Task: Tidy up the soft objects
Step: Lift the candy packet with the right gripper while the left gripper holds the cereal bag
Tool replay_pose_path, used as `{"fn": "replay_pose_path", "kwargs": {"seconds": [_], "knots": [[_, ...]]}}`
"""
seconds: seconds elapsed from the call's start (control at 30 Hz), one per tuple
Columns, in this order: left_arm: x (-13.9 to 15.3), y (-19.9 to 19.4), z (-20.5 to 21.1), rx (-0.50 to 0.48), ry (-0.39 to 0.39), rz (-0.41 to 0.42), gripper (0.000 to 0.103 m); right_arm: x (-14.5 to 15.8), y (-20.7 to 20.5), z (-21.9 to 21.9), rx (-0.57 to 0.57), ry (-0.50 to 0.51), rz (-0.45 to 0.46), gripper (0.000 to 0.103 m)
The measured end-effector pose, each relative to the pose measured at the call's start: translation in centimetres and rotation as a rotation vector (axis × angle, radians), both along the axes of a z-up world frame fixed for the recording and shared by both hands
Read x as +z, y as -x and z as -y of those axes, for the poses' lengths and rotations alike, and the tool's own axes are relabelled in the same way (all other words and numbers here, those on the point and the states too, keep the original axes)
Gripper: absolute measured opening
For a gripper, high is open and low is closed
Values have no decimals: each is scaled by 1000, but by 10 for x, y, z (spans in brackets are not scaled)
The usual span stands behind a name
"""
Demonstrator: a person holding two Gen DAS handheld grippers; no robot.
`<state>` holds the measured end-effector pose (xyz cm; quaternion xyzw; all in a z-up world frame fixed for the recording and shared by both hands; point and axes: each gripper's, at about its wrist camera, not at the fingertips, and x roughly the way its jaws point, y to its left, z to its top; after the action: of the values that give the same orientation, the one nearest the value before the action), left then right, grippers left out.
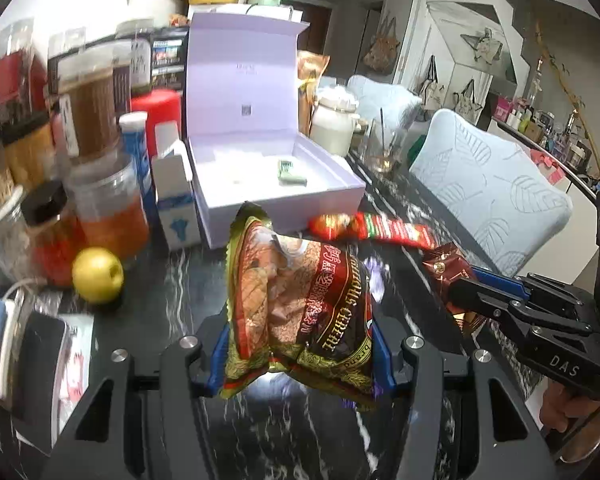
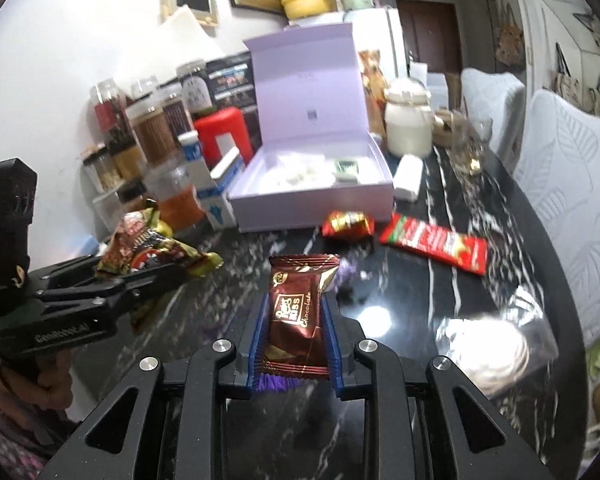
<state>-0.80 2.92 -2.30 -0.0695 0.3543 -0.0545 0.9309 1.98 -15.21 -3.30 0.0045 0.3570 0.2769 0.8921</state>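
My left gripper (image 1: 300,344) is shut on a brown and gold cereal packet (image 1: 300,300) and holds it above the black marble table (image 1: 172,292). In the right wrist view my right gripper (image 2: 294,306) is shut on a brown chocolate packet (image 2: 296,316), also lifted off the table. Each gripper shows in the other's view: the right gripper (image 1: 458,294) at the right, the left gripper (image 2: 156,270) at the left. An open lilac box (image 2: 312,208) stands behind, with a small green packet (image 2: 346,168) inside. A small red packet (image 2: 348,224) and a long red bar (image 2: 436,242) lie in front of it.
Jars and bottles (image 1: 108,208) crowd the left of the table, with a golden ball (image 1: 98,274) in front. A white lidded jar (image 2: 408,128) and a glass (image 2: 470,152) stand right of the box. A clear bag (image 2: 496,344) lies near right. Pale chairs (image 1: 488,184) line the table's right edge.
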Motion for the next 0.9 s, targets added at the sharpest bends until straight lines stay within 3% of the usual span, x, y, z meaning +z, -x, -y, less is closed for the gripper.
{"fn": "replay_pose_path", "kwargs": {"seconds": [0.33, 0.63, 0.7, 0.77, 0.9], "knots": [[24, -29, -7, 22, 13, 70, 55, 29, -28, -7, 9, -40, 89, 10], [9, -33, -13, 21, 10, 29, 55, -5, -37, -3, -37, 9, -24, 11], [4, -28, -11, 7, 7, 17, 55, -13, -33, -1, -57, 43, -47, 20], [1, -24, -9, -6, 5, 8, 55, -18, -29, 1, -67, 48, -63, 47], [-6, -14, -4, -30, 12, -19, 55, -32, -20, 2, -63, 50, -114, 48]]}}
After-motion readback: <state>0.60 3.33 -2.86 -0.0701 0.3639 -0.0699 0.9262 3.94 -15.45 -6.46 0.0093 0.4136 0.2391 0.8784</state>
